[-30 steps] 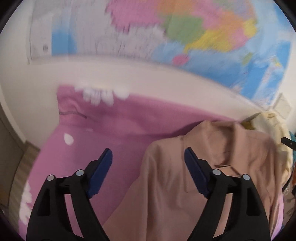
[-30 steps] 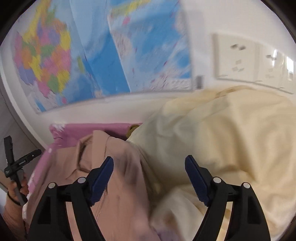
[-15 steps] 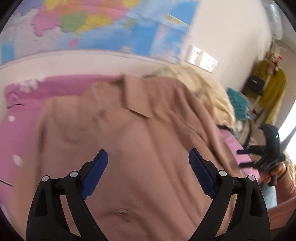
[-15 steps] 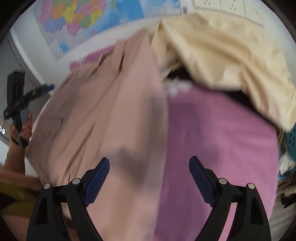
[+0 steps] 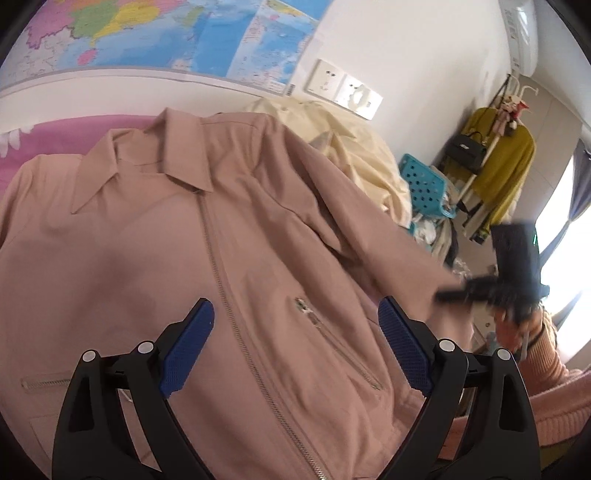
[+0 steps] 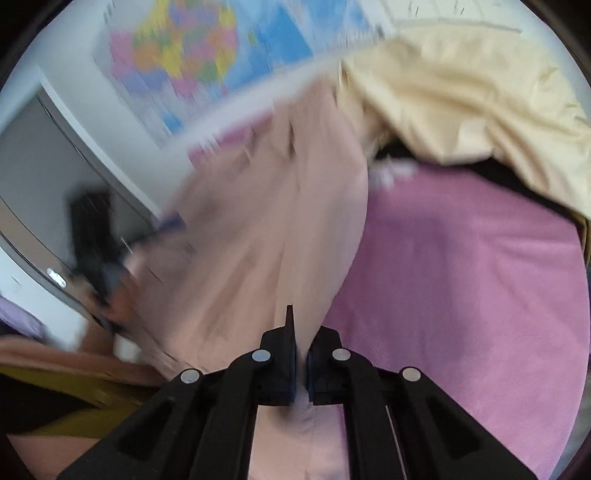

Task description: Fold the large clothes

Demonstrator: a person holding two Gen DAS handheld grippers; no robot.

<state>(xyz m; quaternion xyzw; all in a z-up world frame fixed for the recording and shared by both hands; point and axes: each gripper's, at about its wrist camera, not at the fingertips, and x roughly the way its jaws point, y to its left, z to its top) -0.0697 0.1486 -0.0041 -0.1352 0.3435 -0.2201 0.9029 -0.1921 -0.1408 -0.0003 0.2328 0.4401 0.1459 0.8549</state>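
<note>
A dusty-pink zip jacket [image 5: 192,236] lies front up on a pink bed sheet [image 5: 55,129], collar toward the wall. My left gripper [image 5: 295,347] is open and empty above its lower front, near a pocket zip. My right gripper [image 6: 301,365] is shut on the jacket's sleeve [image 6: 280,236] and holds it lifted off the sheet [image 6: 461,277]; in the left wrist view it shows blurred at the right [image 5: 495,288]. The right wrist view is blurred.
A cream garment [image 5: 354,155] is piled at the head of the bed, also seen in the right wrist view [image 6: 461,92]. A map [image 5: 166,33] and wall sockets [image 5: 343,88] are on the wall. A blue basket [image 5: 424,188] and a clothes rack [image 5: 495,162] stand to the right.
My right gripper has closed on the jacket's sleeve and pulled it outward. My left gripper has swung right over the jacket's front and stays open.
</note>
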